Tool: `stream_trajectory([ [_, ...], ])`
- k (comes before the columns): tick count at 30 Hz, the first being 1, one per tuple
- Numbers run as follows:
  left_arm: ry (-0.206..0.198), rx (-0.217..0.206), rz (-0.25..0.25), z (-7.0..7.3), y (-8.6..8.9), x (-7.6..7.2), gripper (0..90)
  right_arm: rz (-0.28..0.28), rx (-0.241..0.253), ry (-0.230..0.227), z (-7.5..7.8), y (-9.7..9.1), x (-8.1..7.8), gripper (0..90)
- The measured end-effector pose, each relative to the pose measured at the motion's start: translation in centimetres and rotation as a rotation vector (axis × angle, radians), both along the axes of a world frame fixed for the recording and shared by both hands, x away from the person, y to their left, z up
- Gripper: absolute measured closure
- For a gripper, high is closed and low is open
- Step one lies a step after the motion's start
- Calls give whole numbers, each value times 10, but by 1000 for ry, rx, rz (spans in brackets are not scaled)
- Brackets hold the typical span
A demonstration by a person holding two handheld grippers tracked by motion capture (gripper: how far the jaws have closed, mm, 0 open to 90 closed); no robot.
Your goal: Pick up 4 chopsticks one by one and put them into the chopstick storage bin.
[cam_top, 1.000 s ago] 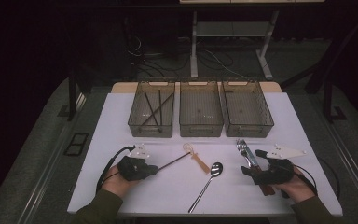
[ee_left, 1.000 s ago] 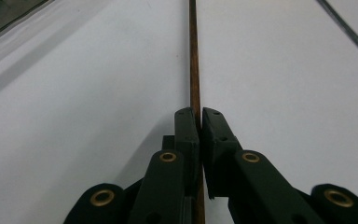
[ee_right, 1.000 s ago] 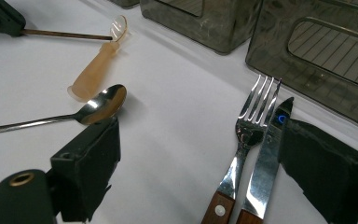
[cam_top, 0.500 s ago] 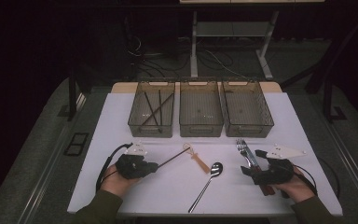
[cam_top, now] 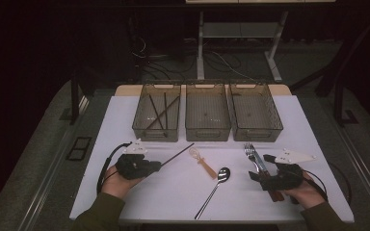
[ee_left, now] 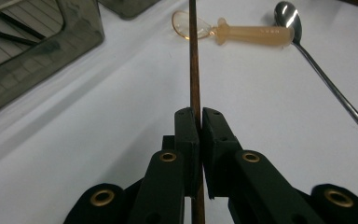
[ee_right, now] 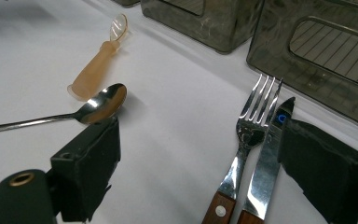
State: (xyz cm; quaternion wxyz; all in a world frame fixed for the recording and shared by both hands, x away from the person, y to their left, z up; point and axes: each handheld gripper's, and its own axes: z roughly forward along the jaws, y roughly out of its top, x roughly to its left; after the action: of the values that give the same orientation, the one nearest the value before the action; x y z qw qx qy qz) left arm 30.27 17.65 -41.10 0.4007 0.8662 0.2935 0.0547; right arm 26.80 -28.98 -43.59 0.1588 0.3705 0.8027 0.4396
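**Cutlery sorting: status with one chopstick in hand**

Your left tongs [ee_left: 196, 122] are clamped on a thin dark-brown wooden chopstick [ee_left: 194, 60]. In the high view the stick [cam_top: 176, 154] runs from the left tongs [cam_top: 158, 165] up and to the right, its far tip pointing toward the gap between the left and middle bins. Whether that tip clears the white worktop [cam_top: 173, 192] cannot be told.

Done so far, judging by the layout: the left smoked-grey plastic bin [cam_top: 139, 126] already holds several dark chopsticks. The middle bin [cam_top: 207, 132] and the right bin [cam_top: 274, 130] appear to hold nothing.

Left to do:
1. Carry the gripped chopstick to the left bin and drop it with the others.
2. Sort the translucent amber plastic spoon [cam_top: 201, 160] and the long steel spoon [cam_top: 215, 186], both lying loose in the centre of the worktop.
3. Sort the steel fork with wooden handle [ee_right: 247, 140] and the steel knife with wooden handle [ee_right: 266, 163], which lie side by side.

Your right tongs [ee_right: 205, 172] stand wide open, straddling the fork and knife without pressing on either.

Estimate: the task is under halfway, with four pieces untouched and one in transit.
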Motion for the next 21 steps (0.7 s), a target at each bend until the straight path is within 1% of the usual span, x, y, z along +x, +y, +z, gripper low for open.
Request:
stream_trajectory([
  [5, -11, -20, 11, 4, 4, 5, 847, -3, 4, 5, 0, 0, 0, 133],
  [7, -12, -35, 24, 6, 4, 7, 846, -4, 5, 4, 0, -1, 0, 133],
  [11, -24, -49, 36, 12, 6, 14, 846, -6, 6, 0, 0, -1, 1, 133],
  [19, -48, -82, 68, 27, 8, 34, 846, -11, 10, 2, 0, -2, 1, 133],
  [21, -54, -97, 77, 31, 7, 40, 846, -12, 10, 2, 0, -2, 1, 133],
])
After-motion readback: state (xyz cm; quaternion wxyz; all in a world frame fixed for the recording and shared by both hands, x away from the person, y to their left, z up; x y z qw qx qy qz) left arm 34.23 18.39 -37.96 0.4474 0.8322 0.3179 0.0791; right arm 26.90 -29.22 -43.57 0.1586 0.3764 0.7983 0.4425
